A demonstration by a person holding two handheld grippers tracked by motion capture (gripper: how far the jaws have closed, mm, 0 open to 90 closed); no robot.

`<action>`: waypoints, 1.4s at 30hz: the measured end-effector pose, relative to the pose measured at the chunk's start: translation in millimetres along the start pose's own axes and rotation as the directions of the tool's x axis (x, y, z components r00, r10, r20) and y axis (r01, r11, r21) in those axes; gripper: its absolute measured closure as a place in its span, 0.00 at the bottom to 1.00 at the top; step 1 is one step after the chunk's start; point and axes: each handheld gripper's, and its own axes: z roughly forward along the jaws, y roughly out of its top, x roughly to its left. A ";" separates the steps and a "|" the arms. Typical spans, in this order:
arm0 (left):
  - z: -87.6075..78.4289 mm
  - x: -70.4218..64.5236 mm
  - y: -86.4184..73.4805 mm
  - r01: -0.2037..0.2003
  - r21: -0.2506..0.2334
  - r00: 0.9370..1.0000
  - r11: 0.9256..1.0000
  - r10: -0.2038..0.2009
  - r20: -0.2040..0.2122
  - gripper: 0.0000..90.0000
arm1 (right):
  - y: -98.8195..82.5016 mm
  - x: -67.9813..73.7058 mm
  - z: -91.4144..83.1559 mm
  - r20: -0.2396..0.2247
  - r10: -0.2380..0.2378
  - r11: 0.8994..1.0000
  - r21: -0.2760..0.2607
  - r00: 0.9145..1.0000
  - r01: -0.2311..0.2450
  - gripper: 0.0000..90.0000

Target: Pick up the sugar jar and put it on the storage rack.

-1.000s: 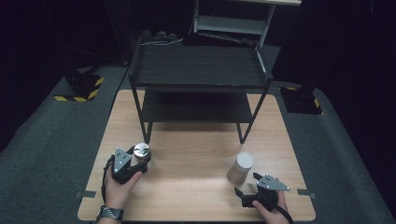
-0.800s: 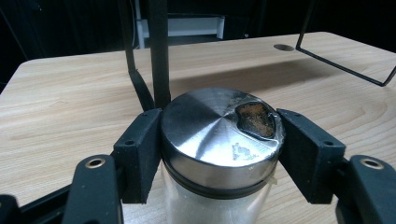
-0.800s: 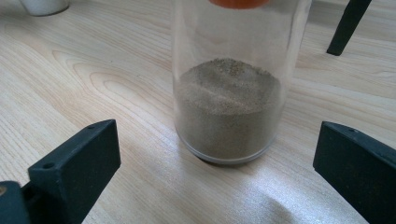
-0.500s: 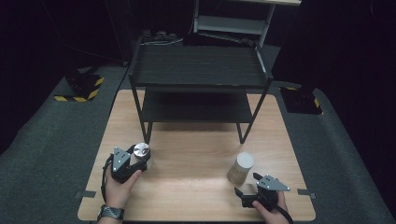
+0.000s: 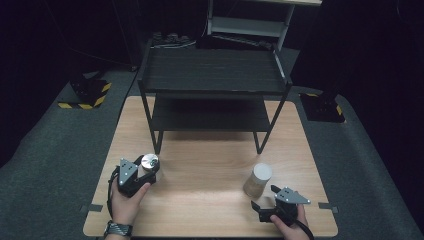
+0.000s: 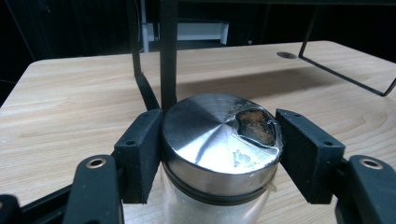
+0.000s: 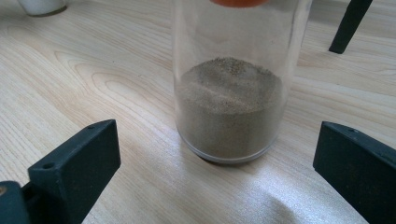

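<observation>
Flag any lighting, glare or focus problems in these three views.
High view: table lit, surroundings near black. Left gripper view: glare streaks on the steel lid, sharp. Right gripper view: bright sheen on the wood before the jar, near tongs soft.

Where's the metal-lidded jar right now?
In the high view the metal-lidded jar stands at the table's front left, just before the black shelf rack's left front leg, clamped by the left gripper.
</observation>
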 end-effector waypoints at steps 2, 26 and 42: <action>-1.1 -0.9 1.0 -0.004 -0.006 1.000 1.000 0.004 0.003 0.39 | 0.2 -0.2 0.1 -0.001 -0.001 1.000 0.001 1.000 0.001 0.01; -27.4 -19.9 51.1 -0.054 -0.157 0.997 0.986 0.063 0.050 0.39 | 0.3 -1.5 0.1 -0.006 0.005 1.000 0.002 1.000 -0.005 0.01; -41.3 -27.4 107.4 -0.073 -0.232 0.992 0.970 0.094 0.081 0.39 | 0.0 -2.0 0.0 -0.008 0.007 1.000 0.000 1.000 -0.007 0.01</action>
